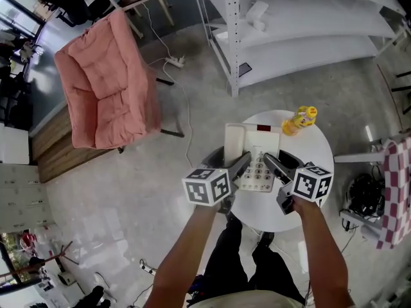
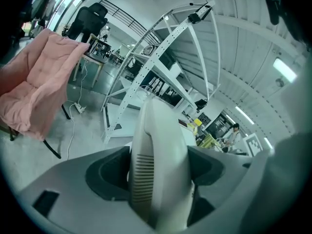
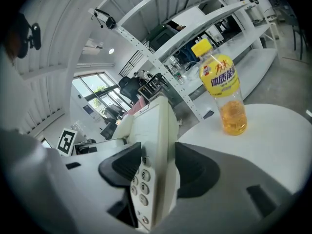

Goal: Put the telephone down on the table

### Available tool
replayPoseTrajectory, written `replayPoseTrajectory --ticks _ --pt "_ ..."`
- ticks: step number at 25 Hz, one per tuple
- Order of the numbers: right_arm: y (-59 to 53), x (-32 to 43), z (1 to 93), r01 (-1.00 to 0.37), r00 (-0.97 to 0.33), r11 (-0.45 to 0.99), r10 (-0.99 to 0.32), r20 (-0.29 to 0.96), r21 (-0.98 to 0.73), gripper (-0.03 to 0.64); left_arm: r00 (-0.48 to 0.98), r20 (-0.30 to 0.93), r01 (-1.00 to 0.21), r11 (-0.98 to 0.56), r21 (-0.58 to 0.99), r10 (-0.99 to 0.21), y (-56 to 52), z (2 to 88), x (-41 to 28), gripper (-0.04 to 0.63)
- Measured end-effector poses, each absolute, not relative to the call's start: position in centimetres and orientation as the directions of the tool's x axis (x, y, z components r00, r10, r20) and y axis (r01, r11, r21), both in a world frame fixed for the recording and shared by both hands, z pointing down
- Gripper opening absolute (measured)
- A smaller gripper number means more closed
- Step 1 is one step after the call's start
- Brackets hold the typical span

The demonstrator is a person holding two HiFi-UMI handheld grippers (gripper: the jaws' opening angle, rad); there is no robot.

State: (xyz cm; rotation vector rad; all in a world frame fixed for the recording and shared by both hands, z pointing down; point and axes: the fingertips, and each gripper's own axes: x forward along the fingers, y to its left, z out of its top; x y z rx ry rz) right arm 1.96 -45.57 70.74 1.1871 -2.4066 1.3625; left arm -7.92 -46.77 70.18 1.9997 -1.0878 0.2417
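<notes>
Telephone (image 1: pixel 255 147) gripped: left gripper (image 1: pixel 242 163) (handset (image 2: pixel 158 160)), right gripper (image 1: pixel 271 164) (keypad (image 3: pixel 140 182))

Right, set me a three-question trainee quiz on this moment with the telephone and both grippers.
1. True or false: the left hand-held gripper is open and empty.
2. What stands on the round table near the telephone? A) a bottle of orange drink B) a mug C) a book
3. Fill in: the right hand-held gripper is shut on the telephone edge that bears the ____.

Key: 1 false, it is shut on the handset; 2 A; 3 buttons.
</notes>
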Motion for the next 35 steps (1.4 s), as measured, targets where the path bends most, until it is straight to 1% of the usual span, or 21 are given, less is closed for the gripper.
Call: replayPoseTrajectory --ticks 12,26,35 --pt "-45.3 1.8 76.5 -0.699 -0.664 0.206 -0.543 0.515 -0.685 0.204 0.616 0.572 -0.77 -0.263 0.581 -0.542 -46.8 75.9 -8.0 0.345" --pt "-45.6 2.0 81.7 -0.714 -0.653 0.164 -0.506 0.563 -0.681 0.206 0.608 0.605 -0.774 -0.211 0.597 -0.515 -47.0 81.2 -8.0 0.345" --pt "-45.5 1.7 83.4 -0.738 -0.631 0.151 -0.497 0.595 -0.658 0.204 0.643 0.597 -0.742 -0.197 0.641 -0.48 -46.5 83.7 -7.6 0.345"
